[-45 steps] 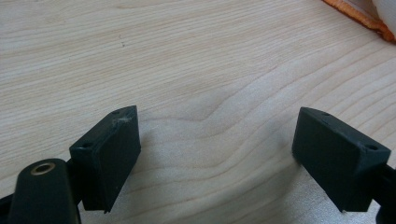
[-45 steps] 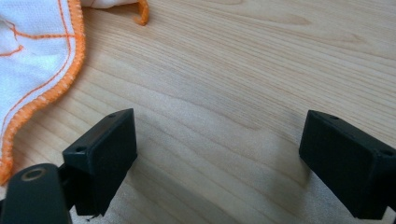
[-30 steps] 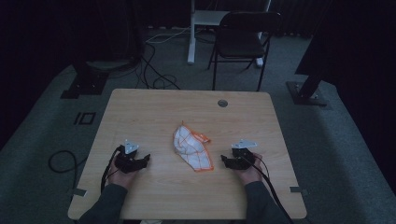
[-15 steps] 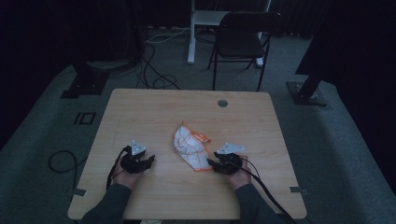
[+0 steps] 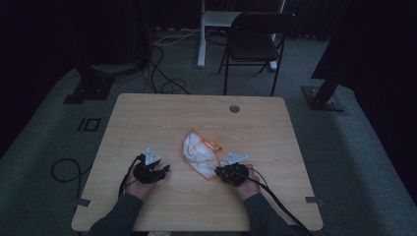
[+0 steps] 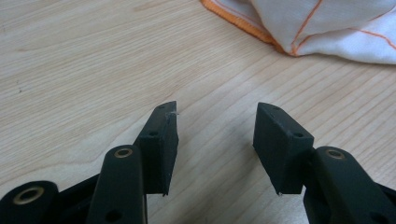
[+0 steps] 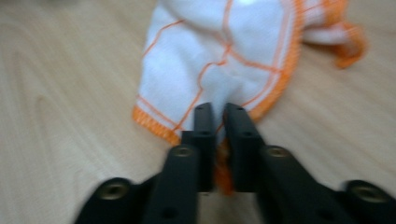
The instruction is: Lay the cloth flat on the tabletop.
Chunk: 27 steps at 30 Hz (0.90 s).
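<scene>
Two grippers on the surface (image 5: pixel 147 113), one cloth (image 5: pixel 199 155) between them. High view: crumpled white cloth with orange edging lies mid-surface, slightly right of centre. Right gripper (image 5: pixel 220 173) has slid in from the right since a second ago, when it sat clear of the fabric; it now sits against the cloth's near right corner. Left gripper (image 5: pixel 164 169) has crept a little toward the cloth but is not touching it; bare wood lies between them. Left gripper view: left gripper (image 6: pixel 215 126) jaws stand wide apart, nothing between them but wood grain; the cloth's (image 6: pixel 327 28) orange hem sits ahead and to the upper right, well short of the tips. Right gripper view: right gripper (image 7: pixel 219 112) jaws have just been closing and are now pinched together on the cloth's (image 7: pixel 219 56) orange-stitched edge, a strip of hem visible squeezed between the pads. Frame is a bit motion-blurred, so depth of bite is hard to call. My read: one corner is secured, the other side isn't. Cloth still crumpled and flat on the wood, not lifted. Looks like the start of a spread or fold; left needs to reach its own edge and clamp before anything can be pulled taut. Risk: thin bite on the hem could slip under tension.
</scene>
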Each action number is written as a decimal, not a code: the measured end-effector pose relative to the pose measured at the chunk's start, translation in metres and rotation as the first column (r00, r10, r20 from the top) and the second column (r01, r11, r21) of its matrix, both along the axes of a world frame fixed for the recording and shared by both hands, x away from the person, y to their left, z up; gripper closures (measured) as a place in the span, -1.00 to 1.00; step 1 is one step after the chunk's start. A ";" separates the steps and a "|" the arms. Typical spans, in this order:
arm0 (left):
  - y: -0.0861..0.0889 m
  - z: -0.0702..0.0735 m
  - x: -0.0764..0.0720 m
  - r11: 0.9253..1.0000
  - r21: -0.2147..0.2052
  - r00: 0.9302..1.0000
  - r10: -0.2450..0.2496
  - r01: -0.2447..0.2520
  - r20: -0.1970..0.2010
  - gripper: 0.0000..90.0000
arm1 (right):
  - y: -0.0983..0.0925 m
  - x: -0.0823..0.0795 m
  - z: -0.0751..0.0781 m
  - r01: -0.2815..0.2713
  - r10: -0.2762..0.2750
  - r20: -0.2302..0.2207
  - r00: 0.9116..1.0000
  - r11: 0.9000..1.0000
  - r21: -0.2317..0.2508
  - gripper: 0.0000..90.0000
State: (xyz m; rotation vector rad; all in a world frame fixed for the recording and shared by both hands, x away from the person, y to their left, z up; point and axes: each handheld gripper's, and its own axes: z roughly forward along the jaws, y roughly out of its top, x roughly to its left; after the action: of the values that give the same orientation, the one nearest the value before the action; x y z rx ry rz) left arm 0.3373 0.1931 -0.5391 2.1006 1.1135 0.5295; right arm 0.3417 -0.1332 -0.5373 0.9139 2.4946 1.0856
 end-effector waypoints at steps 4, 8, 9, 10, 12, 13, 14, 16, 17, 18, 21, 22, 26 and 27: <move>-0.005 0.001 -0.001 0.999 0.020 1.000 -0.026 0.026 0.008 0.13 | -0.009 -0.003 0.016 0.057 -0.062 0.081 0.995 0.996 0.069 0.95; -0.009 0.002 -0.001 0.999 0.025 0.999 -0.039 0.039 0.010 0.14 | -0.023 -0.001 0.027 0.140 -0.155 0.119 0.981 0.982 0.128 0.95; -0.010 0.002 -0.001 0.999 0.025 0.999 -0.043 0.042 0.010 0.15 | -0.027 0.001 0.028 0.158 -0.175 0.122 0.977 0.978 0.134 0.95; -0.012 0.002 -0.001 0.998 0.029 0.999 -0.048 0.048 0.008 0.16 | -0.030 0.002 0.028 0.174 -0.191 0.124 0.974 0.975 0.137 0.95; -0.015 0.002 0.000 0.998 0.026 0.998 -0.058 0.058 0.008 0.19 | -0.038 0.005 0.029 0.205 -0.223 0.109 0.969 0.966 0.155 0.95; -0.017 0.002 0.000 0.998 0.024 0.998 -0.064 0.064 0.005 0.20 | -0.042 0.006 0.029 0.214 -0.233 0.109 0.966 0.964 0.157 0.95; -0.020 0.001 0.001 0.997 0.023 0.998 -0.068 0.068 0.004 0.22 | -0.044 0.007 0.029 0.222 -0.240 0.104 0.965 0.962 0.159 0.95; -0.027 0.001 0.003 0.996 0.026 0.997 -0.083 0.083 0.002 0.25 | -0.047 0.009 0.028 0.237 -0.253 0.098 0.963 0.960 0.149 0.95; -0.030 0.001 0.004 0.996 0.024 0.996 -0.092 0.091 0.002 0.27 | -0.048 0.009 0.026 0.240 -0.255 0.095 0.962 0.960 0.146 0.95; -0.034 0.001 0.005 0.995 0.019 0.995 -0.099 0.099 -0.001 0.29 | -0.048 0.010 0.026 0.240 -0.254 0.091 0.963 0.960 0.146 0.95; -0.046 0.001 0.008 0.992 0.017 0.992 -0.128 0.128 0.003 0.32 | -0.046 0.009 0.024 0.237 -0.251 0.092 0.964 0.961 0.141 0.95; -0.050 0.001 0.009 0.991 0.014 0.991 -0.135 0.135 0.006 0.34 | -0.046 0.009 0.024 0.236 -0.250 0.094 0.964 0.962 0.138 0.95; -0.060 -0.001 0.015 0.989 0.029 0.989 -0.148 0.148 0.004 0.47 | -0.045 0.009 0.023 0.236 -0.249 0.094 0.964 0.962 0.135 0.95; -0.062 -0.001 0.017 0.988 0.028 0.988 -0.154 0.154 0.005 0.50 | -0.044 0.008 0.023 0.235 -0.248 0.094 0.964 0.963 0.135 0.94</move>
State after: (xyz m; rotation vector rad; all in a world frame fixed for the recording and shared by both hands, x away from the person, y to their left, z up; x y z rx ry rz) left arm 0.3542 0.1315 -0.5404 2.1854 0.9355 0.4804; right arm 0.3502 -0.1775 -0.5144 1.1272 2.1789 1.1815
